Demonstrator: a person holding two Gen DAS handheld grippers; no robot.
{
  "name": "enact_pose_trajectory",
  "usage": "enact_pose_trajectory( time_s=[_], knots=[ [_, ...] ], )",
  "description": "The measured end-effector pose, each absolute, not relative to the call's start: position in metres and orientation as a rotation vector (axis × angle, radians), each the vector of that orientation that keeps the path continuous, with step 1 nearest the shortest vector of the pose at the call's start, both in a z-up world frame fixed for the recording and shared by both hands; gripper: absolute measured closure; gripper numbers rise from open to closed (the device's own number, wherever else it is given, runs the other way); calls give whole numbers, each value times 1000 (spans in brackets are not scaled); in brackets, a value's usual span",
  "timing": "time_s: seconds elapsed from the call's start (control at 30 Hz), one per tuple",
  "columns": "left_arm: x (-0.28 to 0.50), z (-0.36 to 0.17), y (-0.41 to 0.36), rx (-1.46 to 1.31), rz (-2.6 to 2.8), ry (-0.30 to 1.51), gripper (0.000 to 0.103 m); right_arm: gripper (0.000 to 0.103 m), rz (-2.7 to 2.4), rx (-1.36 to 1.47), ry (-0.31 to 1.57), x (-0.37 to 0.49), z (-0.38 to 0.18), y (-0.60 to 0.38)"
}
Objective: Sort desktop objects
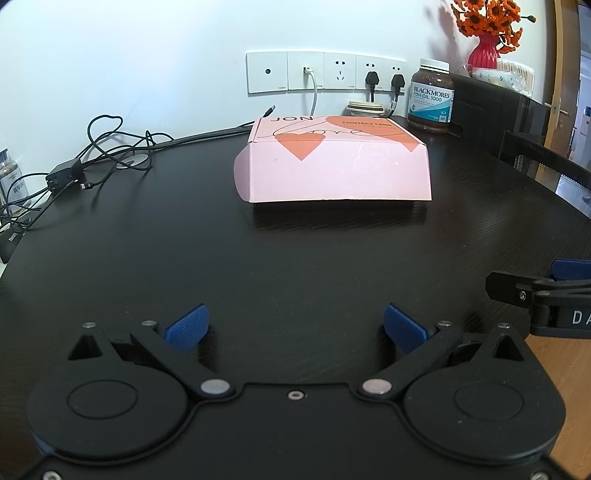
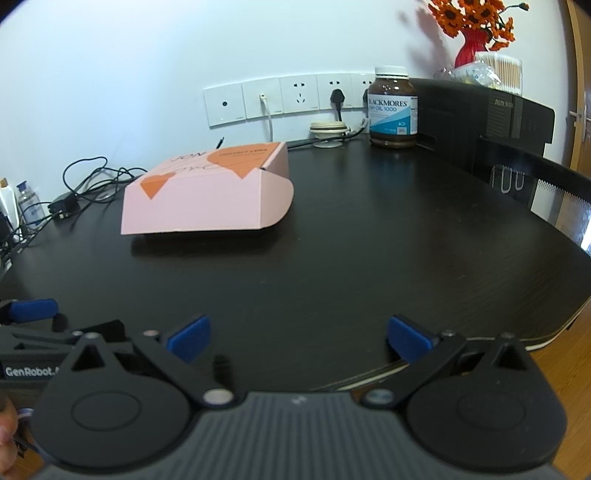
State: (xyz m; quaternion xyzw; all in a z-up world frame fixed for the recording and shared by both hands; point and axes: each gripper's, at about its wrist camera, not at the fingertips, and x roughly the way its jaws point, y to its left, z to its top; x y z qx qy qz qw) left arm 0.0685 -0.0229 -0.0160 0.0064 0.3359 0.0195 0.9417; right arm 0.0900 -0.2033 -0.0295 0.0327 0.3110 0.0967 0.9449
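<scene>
Tongs left (image 1: pixel 295 328) and right (image 2: pixel 299 339) both hover spread and empty above the dark worktop (image 1: pixel 295 258), well short of the closed pink box (image 1: pixel 332 173).

White wall (image 1: pixel 147 55) with socket strip (image 1: pixel 325 72), black desk (image 1: pixel 258 258), wooden floor (image 2: pixel 576 369), wooden door (image 1: pixel 565 74).

Pink box (image 1: pixel 334 173) ahead of fingers showing orange hearts and black script. Black desk (image 1: pixel 184 240) lying under fingers, showing faint wood grain. Blue pads (image 1: pixel 188 328) tipping black fingers. Brown bottle (image 1: pixel 431 96) far ahead-right wearing white cap, white-blue label. Orange flowers (image 1: pixel 487 16) standing in red ribbed vase (image 1: pixel 484 53).
</scene>
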Motion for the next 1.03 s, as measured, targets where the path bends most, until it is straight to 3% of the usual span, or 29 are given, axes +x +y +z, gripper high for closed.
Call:
enact_pose_trajectory(
  time_s=[1.03],
  knots=[
    [68, -16, -25, 9, 38, 683, 0, 1, 198, 66, 634, 90, -29, -203]
  ],
)
